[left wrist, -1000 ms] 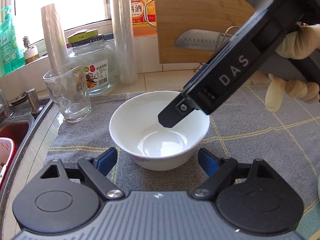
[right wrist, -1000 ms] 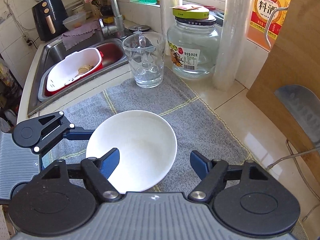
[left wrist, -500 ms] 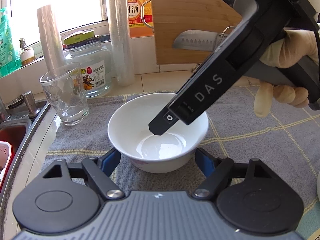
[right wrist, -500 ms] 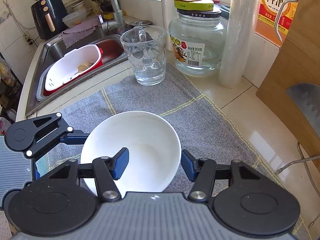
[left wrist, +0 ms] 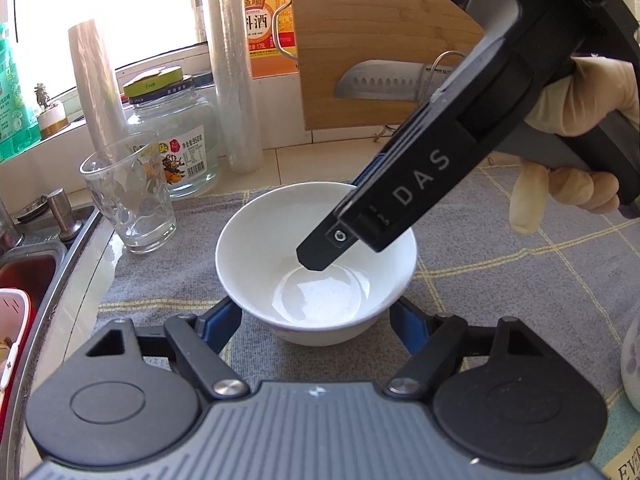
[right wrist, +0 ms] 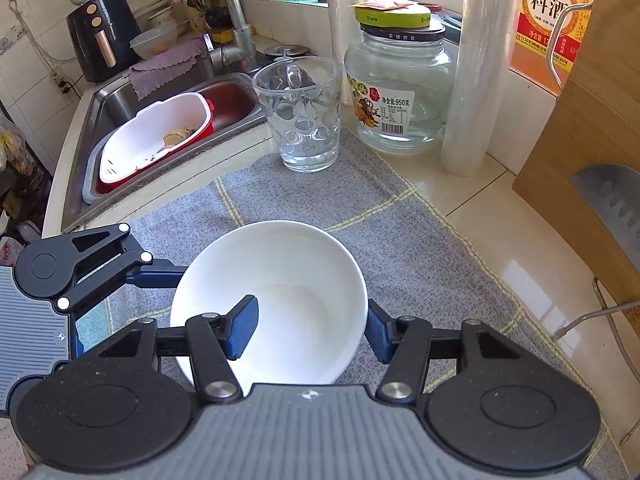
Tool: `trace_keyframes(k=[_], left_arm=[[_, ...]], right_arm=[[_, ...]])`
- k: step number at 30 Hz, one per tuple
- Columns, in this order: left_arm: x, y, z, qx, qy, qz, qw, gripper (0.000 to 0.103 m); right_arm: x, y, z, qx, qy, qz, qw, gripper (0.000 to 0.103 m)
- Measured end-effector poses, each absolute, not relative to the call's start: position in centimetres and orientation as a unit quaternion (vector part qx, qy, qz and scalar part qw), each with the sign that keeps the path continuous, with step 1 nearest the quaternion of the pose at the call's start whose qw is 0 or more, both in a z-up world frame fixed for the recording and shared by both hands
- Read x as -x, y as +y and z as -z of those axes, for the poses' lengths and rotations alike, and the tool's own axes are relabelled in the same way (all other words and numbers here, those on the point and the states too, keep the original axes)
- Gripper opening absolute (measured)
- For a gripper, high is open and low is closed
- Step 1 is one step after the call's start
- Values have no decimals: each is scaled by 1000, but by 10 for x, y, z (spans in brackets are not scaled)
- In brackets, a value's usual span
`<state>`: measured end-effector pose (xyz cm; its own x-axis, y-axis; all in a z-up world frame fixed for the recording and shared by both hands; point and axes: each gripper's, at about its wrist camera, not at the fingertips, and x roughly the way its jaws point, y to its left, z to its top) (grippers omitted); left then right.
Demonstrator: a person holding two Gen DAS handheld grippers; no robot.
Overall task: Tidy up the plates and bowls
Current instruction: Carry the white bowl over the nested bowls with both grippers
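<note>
A white bowl (left wrist: 316, 260) stands upright on a grey checked mat (left wrist: 500, 280); it also shows in the right wrist view (right wrist: 280, 280). My left gripper (left wrist: 316, 324) is open, its blue pads on either side of the bowl's base, near its walls. My right gripper (right wrist: 306, 332) comes down from above. One finger (right wrist: 240, 326) is inside the bowl, the other is outside the right wall, so the jaws straddle the rim without visibly clamping it. The right gripper's body (left wrist: 420, 184) shows above the bowl in the left wrist view.
A drinking glass (right wrist: 298, 116), a lidded glass jar (right wrist: 396, 88) and rolls of film (right wrist: 472, 80) stand behind the bowl. A sink with a red-and-white basket (right wrist: 156, 140) lies left. A cutting board with a knife (left wrist: 384, 84) leans at the back right.
My right gripper has lowered into the bowl and narrowed its jaws around the rim. My left gripper has moved in until its pads flank the bowl's base.
</note>
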<state>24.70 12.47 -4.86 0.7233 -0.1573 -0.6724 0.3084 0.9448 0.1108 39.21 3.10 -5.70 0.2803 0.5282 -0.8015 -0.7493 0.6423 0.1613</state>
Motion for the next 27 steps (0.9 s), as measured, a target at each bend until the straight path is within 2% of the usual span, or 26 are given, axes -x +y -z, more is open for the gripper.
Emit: trace_keyframes(k=[27], left_arm=[[-158,78,-20,-138,351,170,910,81]], right_arm=[[-294,-40,1,79,429,-405,803,62]])
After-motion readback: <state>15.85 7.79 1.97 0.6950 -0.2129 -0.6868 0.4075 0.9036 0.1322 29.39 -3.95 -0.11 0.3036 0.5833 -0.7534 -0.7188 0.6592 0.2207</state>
